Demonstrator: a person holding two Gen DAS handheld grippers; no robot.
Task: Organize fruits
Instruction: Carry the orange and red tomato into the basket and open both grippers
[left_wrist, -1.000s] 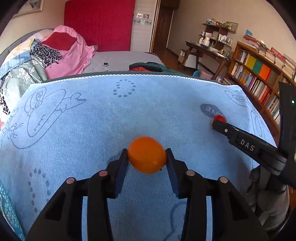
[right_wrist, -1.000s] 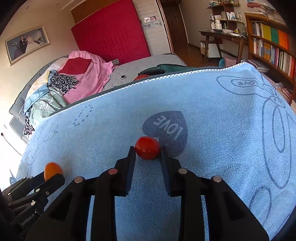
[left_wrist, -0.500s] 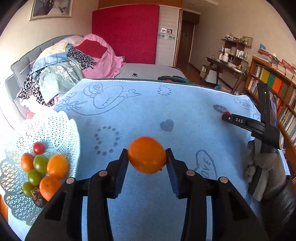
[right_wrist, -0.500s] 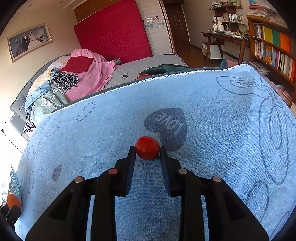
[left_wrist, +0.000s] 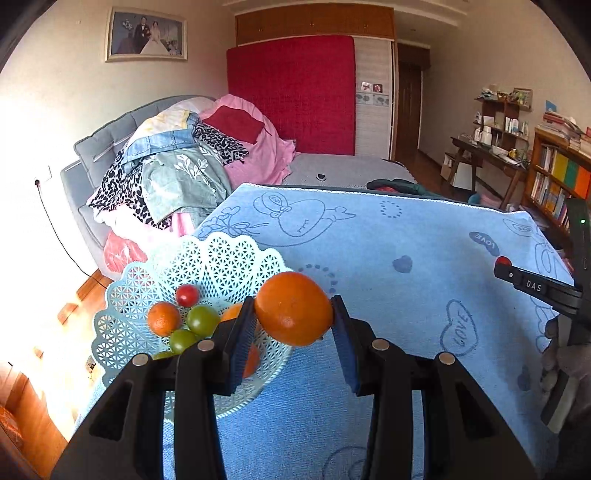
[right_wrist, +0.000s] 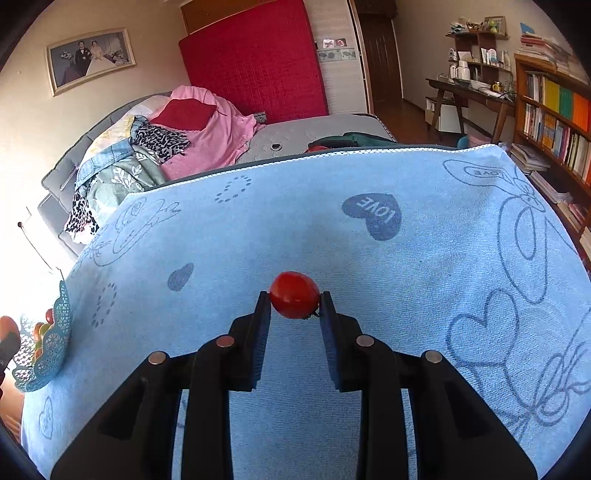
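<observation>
Over the left edge of the worktop, my left gripper (left_wrist: 294, 312) tilts downward, jaws clenched on an orange (left_wrist: 293, 308) that hangs in the air just above the near rim of the basket (left_wrist: 221, 254). Its blue ribbed pads (left_wrist: 245, 334) press the fruit from both sides. That orange is a slightly flattened oval, long axis running across from pad to pad, its skin dimpled and glossy.

Beneath it, the basket is pale blue plastic lattice with a scalloped edge, holding a red cherry tomato (left_wrist: 187, 295), two green tomatoes (left_wrist: 202, 319) and a small mandarin (left_wrist: 163, 318); more orange fruit is half hidden behind my left finger.

On my right side, the right gripper (right_wrist: 294, 302) also points downward over the middle of the blue towel (right_wrist: 332, 236), jaws clamped on a small red tomato (right_wrist: 294, 300). It is smooth and shiny, a rounded egg shape with its long axis lying across the pads and a bit of stem at the lower right. It is held clear of the cloth, well apart from the basket at the far left of that view.

That towel is looped terry, printed with darker hearts and cartoon outlines, draped over the whole worktop.
</observation>
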